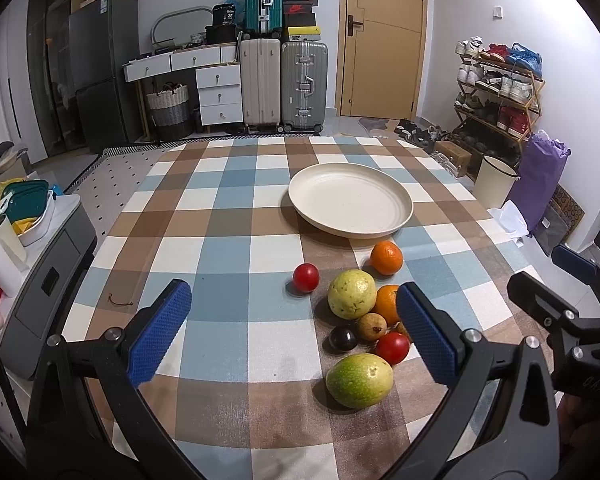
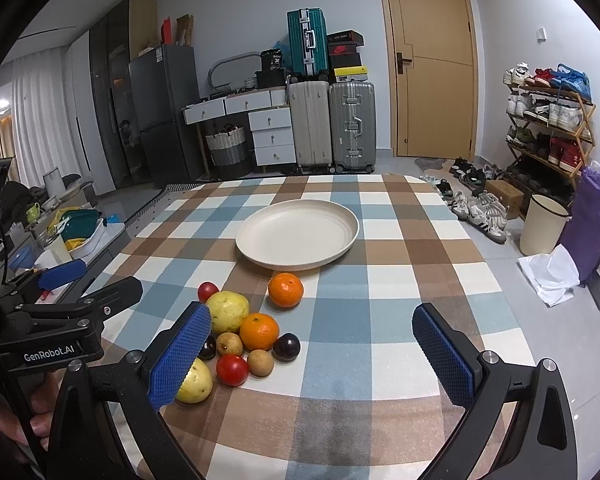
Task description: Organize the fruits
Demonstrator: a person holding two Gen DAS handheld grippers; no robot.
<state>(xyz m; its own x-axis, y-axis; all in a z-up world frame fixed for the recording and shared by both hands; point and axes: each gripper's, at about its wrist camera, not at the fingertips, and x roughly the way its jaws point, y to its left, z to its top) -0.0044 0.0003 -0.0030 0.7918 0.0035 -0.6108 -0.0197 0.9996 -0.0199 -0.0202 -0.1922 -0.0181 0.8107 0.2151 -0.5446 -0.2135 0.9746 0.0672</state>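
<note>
Checked tablecloth (image 1: 228, 216); suitcases (image 1: 284, 80) beyond

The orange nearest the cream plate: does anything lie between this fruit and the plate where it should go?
Nothing visible does. The round orange sits alone just in front of the round cream plate, with only bare checked tablecloth between them. The other fruits lie behind it, toward the camera.
</note>
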